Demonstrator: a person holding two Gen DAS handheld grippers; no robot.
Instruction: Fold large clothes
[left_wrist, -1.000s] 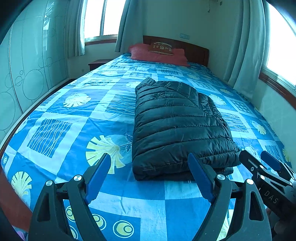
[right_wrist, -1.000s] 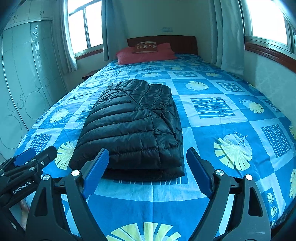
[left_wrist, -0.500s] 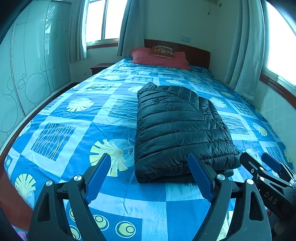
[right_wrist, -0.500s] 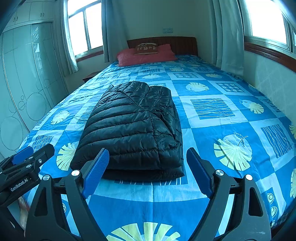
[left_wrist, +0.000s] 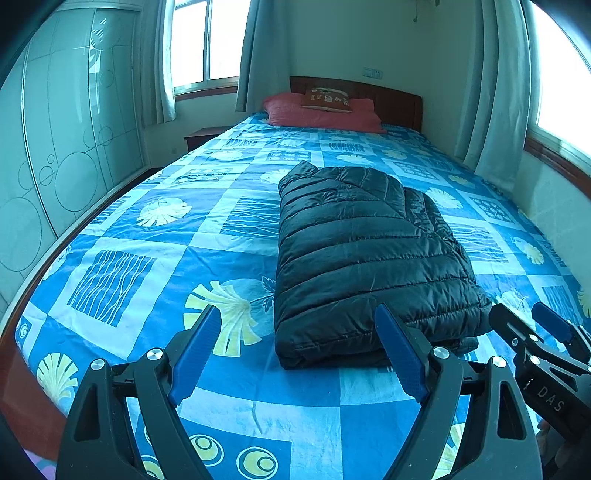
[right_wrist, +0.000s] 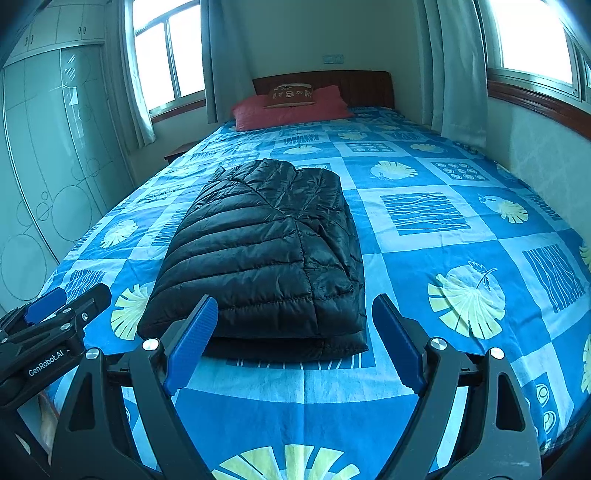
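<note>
Black quilted puffer jacket (left_wrist: 365, 258) lies folded into a long stacked rectangle on the blue patterned bedspread (left_wrist: 147, 236), near the foot of the bed; the red pillow (left_wrist: 321, 114) is far off at 12 o'clock.

Left gripper (left_wrist: 299, 354): jaws spread wide, nothing between them, poised short of the jacket's near hem, which sits at about 1 o'clock from it. Right gripper (right_wrist: 291, 343): jaws likewise spread and empty, the near hem at 12 o'clock just beyond the tips.

Judgement: side folds look done; the remaining step is probably a lengthwise fold, near hem carried toward the collar end.

To do it well: take both near corners together and pinch through all layers. The underlayer pokes out at the near right corner (right_wrist: 343, 347); whether it is a sleeve or the hem I cannot tell. Lift level and lay down slowly, since slick padded fabric tends to slide and spring open.
</note>
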